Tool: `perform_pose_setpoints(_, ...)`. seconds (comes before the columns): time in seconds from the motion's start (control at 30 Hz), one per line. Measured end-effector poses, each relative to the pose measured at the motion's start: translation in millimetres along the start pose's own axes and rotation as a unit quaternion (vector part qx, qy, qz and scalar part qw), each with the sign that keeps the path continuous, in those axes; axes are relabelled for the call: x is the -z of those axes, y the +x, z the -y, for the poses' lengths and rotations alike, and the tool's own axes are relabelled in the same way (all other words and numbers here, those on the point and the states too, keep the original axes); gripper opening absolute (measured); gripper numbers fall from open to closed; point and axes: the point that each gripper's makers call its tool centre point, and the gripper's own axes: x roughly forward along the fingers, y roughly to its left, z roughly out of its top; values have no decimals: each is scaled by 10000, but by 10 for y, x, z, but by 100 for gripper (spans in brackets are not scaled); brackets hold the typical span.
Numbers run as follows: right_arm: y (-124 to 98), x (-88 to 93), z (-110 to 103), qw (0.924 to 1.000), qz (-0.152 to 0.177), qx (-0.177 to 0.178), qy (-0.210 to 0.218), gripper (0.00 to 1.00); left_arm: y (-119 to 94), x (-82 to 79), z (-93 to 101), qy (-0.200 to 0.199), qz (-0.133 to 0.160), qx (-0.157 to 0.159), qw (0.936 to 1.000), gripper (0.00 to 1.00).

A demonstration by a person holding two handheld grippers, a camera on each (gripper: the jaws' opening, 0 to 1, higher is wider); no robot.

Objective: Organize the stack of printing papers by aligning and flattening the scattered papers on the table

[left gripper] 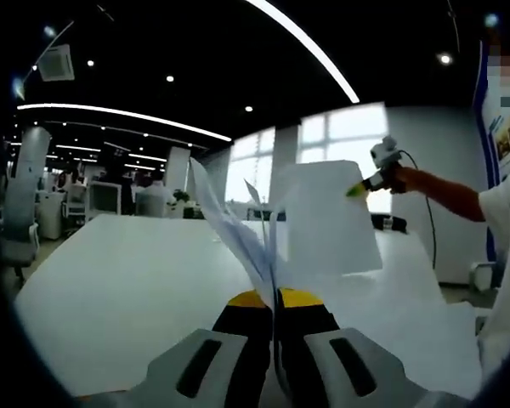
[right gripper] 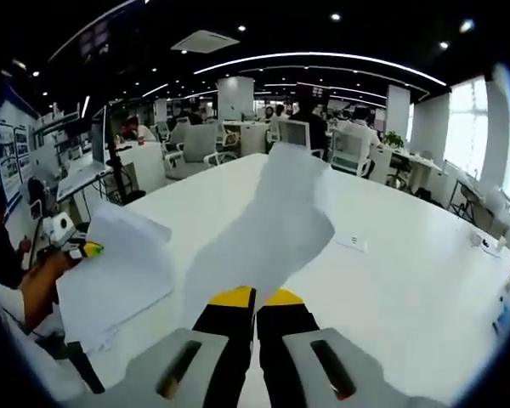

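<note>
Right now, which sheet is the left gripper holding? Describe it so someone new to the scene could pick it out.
Start at the big white table in the open office. In the left gripper view, the left gripper rises from the bottom with its jaws shut on a sheaf of white paper. Unlike the broad, face-on sheet beyond it, held by the right gripper, this one stands edge-on, fanning upward.

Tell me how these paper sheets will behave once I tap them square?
Likely floppy: the sheets in the left tongs curl and fan apart. Probably light, since the right tongs hold sheets by one edge. They may slide on the smooth table.
</note>
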Motion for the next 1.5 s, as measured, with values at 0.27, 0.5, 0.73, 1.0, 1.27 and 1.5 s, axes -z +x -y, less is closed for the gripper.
perform_pose_setpoints(0.27, -99, -57, -79, 9997, -113, -211, 80, 0, 8, 34, -55, 28, -89, -136, 9999, 6)
perform_pose_setpoints(0.5, -186, -132, -236, 9994, -116, -312, -106, 0, 8, 61, -111, -21, -160, -279, 9995, 6)
perform_pose_setpoints(0.73, -217, -216, -438, 9983, -11, -536, -214, 0, 44, -12, -161, -471, -68, -280, 9985, 6)
perform_pose_setpoints(1.0, -249, -311, -584, 9969, 29, -711, -345, 0, 269, -101, -140, -615, -118, -366, 9974, 6)
perform_pose_setpoints(1.27, -216, -331, -754, 9944, 74, -980, -394, 0, 515, -305, -60, -606, -69, -262, 9978, 6)
perform_pose_setpoints(1.5, -195, -391, -893, 9922, 158, -1153, -447, 0, 652, -323, -97, -612, -115, -319, 9975, 6)
